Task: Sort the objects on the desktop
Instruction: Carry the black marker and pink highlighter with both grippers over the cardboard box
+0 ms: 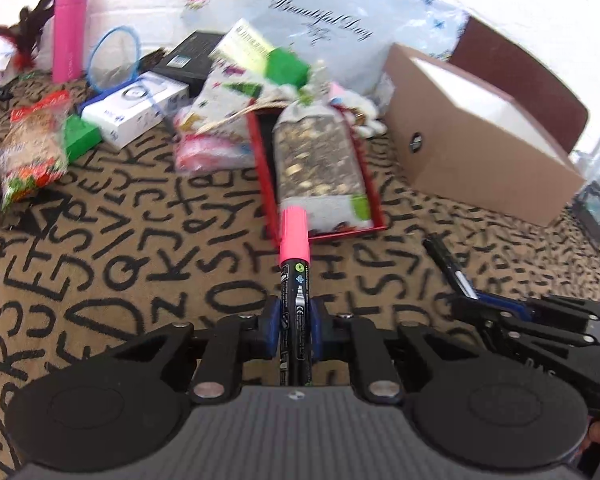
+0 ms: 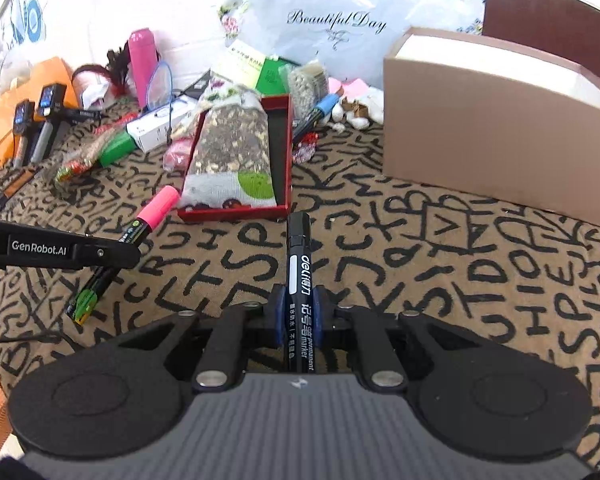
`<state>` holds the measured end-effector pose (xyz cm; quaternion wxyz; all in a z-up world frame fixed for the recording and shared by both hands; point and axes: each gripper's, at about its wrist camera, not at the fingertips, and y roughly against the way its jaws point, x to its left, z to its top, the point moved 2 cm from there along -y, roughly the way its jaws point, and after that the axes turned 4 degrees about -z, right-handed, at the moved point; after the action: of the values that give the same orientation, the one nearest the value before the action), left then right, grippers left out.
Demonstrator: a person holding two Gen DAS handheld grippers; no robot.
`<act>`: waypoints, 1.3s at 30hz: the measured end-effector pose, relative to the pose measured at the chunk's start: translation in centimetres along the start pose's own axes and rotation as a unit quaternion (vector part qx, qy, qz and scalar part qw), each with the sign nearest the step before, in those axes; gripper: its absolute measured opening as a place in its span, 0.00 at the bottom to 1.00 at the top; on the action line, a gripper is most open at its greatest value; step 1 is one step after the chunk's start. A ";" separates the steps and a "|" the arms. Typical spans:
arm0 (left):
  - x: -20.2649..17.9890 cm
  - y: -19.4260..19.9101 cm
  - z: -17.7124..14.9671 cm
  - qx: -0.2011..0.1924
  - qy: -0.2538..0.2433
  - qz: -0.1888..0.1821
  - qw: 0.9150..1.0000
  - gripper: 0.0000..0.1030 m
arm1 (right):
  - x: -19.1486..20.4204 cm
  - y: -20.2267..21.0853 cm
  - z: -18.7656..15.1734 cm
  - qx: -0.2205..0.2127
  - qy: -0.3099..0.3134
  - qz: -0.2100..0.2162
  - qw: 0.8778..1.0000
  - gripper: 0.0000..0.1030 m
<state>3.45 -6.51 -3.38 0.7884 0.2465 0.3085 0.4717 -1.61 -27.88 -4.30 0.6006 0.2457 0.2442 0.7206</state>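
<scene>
Landmark: red tray (image 1: 376, 200), lying on the table (image 1: 140, 240) with its letter-printed cloth; every place below is given relative to it.
Left claw (image 1: 295, 328): closed on the pink-capped marker (image 1: 295, 272); blue pads press the black barrel from both sides; the pink cap points toward the tray's near edge.
Right claw (image 2: 298, 320): closed on the black permanent marker (image 2: 299, 264); its cap tip lies just short of the tray's near right corner in the right wrist view.
Both markers: held above the cloth, on the near side of the tray; the pink one to the left of the black one.
Tray contents: a clear bag of mixed grains (image 2: 232, 148), lying lengthwise and filling most of the tray.
Right of tray: brown cardboard box (image 2: 496, 136), well apart.
Behind tray: white plastic bag (image 2: 340, 12) printed "Beautiful Day".
Left of tray, far side: pink bottle (image 1: 69, 32), standing upright; white carton (image 1: 136, 108) nearer the tray.
</scene>
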 end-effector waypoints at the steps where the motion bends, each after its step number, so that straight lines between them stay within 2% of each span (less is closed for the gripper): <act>1: -0.4 0.3 0.1 -0.004 -0.006 -0.003 1.000 0.15 | -0.1 0.4 0.1 -0.005 -0.002 0.001 1.000 0.12; 8: -2.7 1.7 1.5 -0.029 -0.021 -0.032 0.999 0.15 | -0.9 2.5 1.1 -0.043 -0.012 0.006 0.999 0.12; 15: -6.0 1.5 5.6 -0.056 -0.039 -0.082 0.994 0.15 | -3.1 4.2 3.7 -0.089 -0.025 -0.004 0.996 0.12; 22: -10.7 -0.5 10.4 -0.076 -0.065 -0.120 0.988 0.15 | -7.5 5.8 7.5 -0.146 -0.045 -0.044 0.987 0.12; 27: -13.5 -2.6 14.3 -0.078 -0.054 -0.150 0.984 0.15 | -11.0 5.9 9.9 -0.175 -0.061 -0.077 0.980 0.12; 33: -17.1 -5.2 17.9 -0.092 -0.066 -0.151 0.982 0.15 | -15.1 5.0 12.8 -0.195 -0.082 -0.108 0.971 0.12; 39: -18.8 -8.9 20.4 -0.075 -0.055 -0.148 0.985 0.15 | -17.6 3.6 15.1 -0.203 -0.081 -0.124 0.968 0.12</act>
<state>16.54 -29.18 9.32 0.8814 0.1637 0.2619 0.3575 8.20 -44.92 8.45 0.7407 0.1436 0.0719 0.6524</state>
